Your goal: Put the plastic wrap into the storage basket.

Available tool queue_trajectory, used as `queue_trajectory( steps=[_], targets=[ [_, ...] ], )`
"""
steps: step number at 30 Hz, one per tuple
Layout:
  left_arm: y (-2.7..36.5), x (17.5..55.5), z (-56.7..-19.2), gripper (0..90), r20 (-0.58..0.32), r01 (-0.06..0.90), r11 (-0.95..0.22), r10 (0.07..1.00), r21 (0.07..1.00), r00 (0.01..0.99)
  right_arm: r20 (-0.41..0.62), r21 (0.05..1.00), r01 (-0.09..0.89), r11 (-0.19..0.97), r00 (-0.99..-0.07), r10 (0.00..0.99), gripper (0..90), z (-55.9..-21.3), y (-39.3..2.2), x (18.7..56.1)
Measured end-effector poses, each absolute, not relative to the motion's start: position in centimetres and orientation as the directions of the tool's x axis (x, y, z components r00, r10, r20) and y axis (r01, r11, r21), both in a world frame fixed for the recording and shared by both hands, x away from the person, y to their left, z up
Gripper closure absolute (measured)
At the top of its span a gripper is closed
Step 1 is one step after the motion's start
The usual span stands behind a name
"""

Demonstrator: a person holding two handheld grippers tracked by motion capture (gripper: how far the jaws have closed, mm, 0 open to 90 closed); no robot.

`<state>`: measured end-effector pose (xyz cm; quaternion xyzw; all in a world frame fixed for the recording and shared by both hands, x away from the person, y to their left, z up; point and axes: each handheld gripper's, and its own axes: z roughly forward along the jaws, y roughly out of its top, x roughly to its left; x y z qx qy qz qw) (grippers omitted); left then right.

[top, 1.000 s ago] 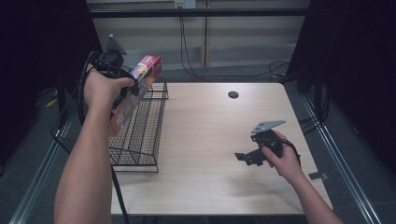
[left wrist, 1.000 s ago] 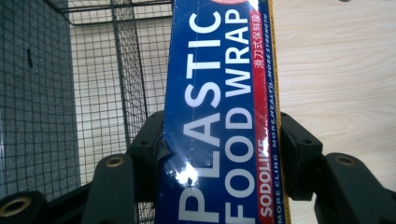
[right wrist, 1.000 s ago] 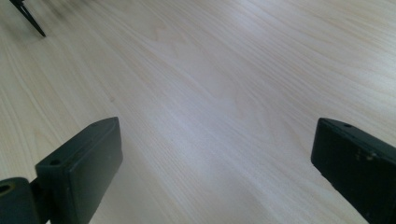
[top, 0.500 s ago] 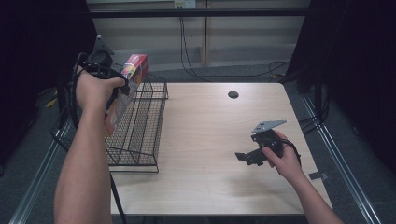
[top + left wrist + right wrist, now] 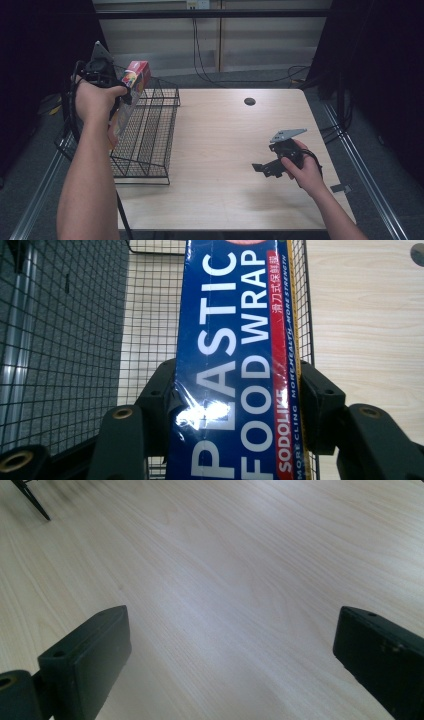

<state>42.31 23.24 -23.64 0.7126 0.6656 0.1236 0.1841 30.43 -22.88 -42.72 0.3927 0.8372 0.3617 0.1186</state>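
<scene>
Table (image 5: 225,150): pale wood, bare across the middle; a small dark round spot (image 5: 249,101) sits toward 12 o'clock.
Wire basket (image 5: 150,135): black mesh, at the table's 9 o'clock edge, in the same place as a second ago.
Plastic wrap box (image 5: 131,95): long blue carton, red end up, held over the basket; in the left gripper view (image 5: 235,365) it points down into the mesh.
Change: over the last second the box drifts toward 9 o'clock and rises a little, its top tipped toward 1 o'clock; the right hand stays put.
Meaning: I judge the carton is being lined up to lower into the basket; it is not in yet.
Left gripper (image 5: 235,390): jaws clamped on the carton's two long sides.
Right gripper (image 5: 267,167): near 4 o'clock, low over the table, jaws spread wide on nothing (image 5: 225,655).
Hidden: the carton's lower end behind the left forearm; its top cut off in the left gripper view; whether it touches the mesh, I cannot tell.
</scene>
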Motion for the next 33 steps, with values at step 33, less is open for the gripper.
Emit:
queue_trajectory(
  steps=[33],
  targets=[
    [26.3, 41.5, -25.1, 44.2, -0.073, 0.908, 0.053, 0.997, 0.416, -0.025, 0.084, 0.700, 0.567, 0.433, -0.668, 0.739, 1.9, -42.8, -22.8, 30.4]
  ],
)
